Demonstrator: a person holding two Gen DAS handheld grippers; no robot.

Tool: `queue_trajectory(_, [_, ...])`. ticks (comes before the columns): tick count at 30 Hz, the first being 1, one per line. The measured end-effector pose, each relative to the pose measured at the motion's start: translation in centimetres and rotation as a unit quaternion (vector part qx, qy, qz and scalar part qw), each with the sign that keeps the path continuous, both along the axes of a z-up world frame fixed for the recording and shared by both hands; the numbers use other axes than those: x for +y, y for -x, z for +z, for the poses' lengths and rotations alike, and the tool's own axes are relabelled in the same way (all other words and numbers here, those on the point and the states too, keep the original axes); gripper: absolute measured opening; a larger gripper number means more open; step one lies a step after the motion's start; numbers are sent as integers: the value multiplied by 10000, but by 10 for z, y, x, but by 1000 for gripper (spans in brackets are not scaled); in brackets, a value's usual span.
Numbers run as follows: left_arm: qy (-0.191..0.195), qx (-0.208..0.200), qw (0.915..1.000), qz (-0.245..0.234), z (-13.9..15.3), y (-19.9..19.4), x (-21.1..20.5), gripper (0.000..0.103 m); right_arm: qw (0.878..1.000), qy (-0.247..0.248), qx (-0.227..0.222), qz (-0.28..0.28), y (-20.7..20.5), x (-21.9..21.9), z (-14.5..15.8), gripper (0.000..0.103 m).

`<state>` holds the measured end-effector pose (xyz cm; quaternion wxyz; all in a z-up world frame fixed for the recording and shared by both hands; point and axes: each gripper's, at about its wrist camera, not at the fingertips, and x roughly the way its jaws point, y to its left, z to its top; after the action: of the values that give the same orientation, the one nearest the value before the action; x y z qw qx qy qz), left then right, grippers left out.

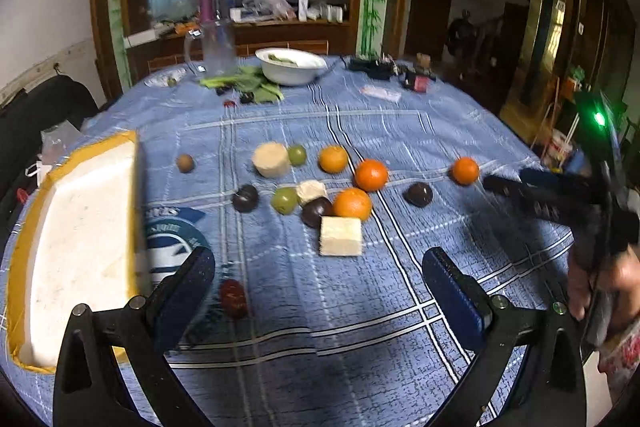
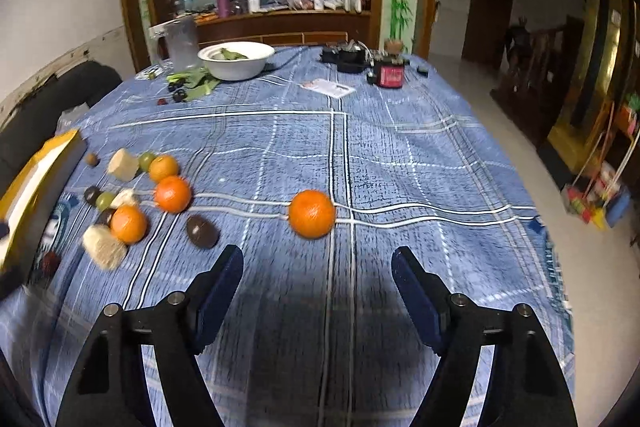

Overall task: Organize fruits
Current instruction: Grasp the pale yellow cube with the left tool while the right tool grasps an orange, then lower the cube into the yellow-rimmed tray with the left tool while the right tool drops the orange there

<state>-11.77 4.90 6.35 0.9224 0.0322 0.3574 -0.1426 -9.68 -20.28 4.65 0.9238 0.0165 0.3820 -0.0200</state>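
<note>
Both tools are empty: the left hand-held gripper point(image 1: 318, 277) stands spread wide above bare cloth, and the right hand-held gripper point(image 2: 318, 277) is also spread, with nothing between its jaws, hanging short of a lone orange point(image 2: 311, 214) that sits apart from the rest. The other fruit lies in a loose cluster on the table point(image 2: 420, 163): more oranges, green and dark round fruit, and pale foam blocks such as the one at the near side point(image 1: 341, 236). A white tray with a yellow rim point(image 1: 82, 235) waits at the left. The main risk is rolling: a round orange nudged by one finger before the other meets it would likely roll across the cloth, and the lone one has the table's right edge point(image 2: 548, 239) and the floor beyond it. In the cluster, pieces touch or nearly touch, so reaching for one could knock its neighbours or catch a foam block. The small red fruit point(image 1: 233, 298) lies close beside the left finger and could be bumped. There is plenty of open cloth in the middle and near side; the far end is crowded by a white bowl point(image 2: 236, 61) and a jug point(image 2: 182, 43).
</note>
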Motion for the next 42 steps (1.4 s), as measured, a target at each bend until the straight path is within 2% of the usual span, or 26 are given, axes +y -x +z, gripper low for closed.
queue_trajectory(5, [259, 398, 9989, 24, -13, -26, -3, 102, 9989, -380, 239, -139, -30, -14, -11, 76])
queue_trajectory(6, [281, 458, 9986, 26, -15, -31, -5, 99, 9986, -425, 276, -136, -35, -15, -13, 75])
queue_trajectory(9, [190, 619, 9979, -61, -23, -43, -16, 88, 9981, -472, 373, -101, -46, -17, -16, 72])
queue_trajectory(12, [21, 719, 9973, -138, -33, -55, -29, 86, 9979, -429, 490, -52, -57, -16, -20, 69])
queue_trajectory(15, [-249, 818, 9962, -145, -44, -63, -38, 85, 9976, -341, 597, -15, -65, -13, -25, 62])
queue_trajectory(16, [-280, 930, 9951, -187, -47, -65, -40, 80, 9974, -336, 630, -4, -67, -13, -26, 55])
queue_trajectory(17, [-270, 974, 9947, -203, -48, -66, -40, 64, 9972, -335, 668, 13, -68, -12, -28, 51])
queue_trajectory(18, [-298, 1050, 9939, -181, -50, -67, -39, 42, 9969, -323, 721, 30, -69, -11, -30, 45])
queue_trajectory(19, [-366, 1077, 9934, -119, -52, -68, -38, 37, 9973, -248, 684, 23, -68, -10, -30, 37])
queue_trajectory(20, [-398, 1032, 9938, -85, -50, -67, -36, 32, 9972, -276, 683, 84, -68, -9, -30, 37])
queue_trajectory(26, [189, 1109, 9936, 24, -40, -59, -11, 32, 9977, -363, 569, 90, -57, -4, -20, 37])
queue_trajectory(33, [779, 733, 9931, 480, -6, -36, 43, 32, 9985, -137, 141, 520, -29, 38, 18, 37])
queue_trajectory(38, [640, 261, 9898, 1242, 17, -14, 101, 33, 9933, -106, -48, 1148, -11, 95, 39, 37])
queue_trajectory(42, [466, 125, 9802, 1923, 18, -2, 151, 33, 9835, -215, -70, 1796, 1, 156, 48, 38])
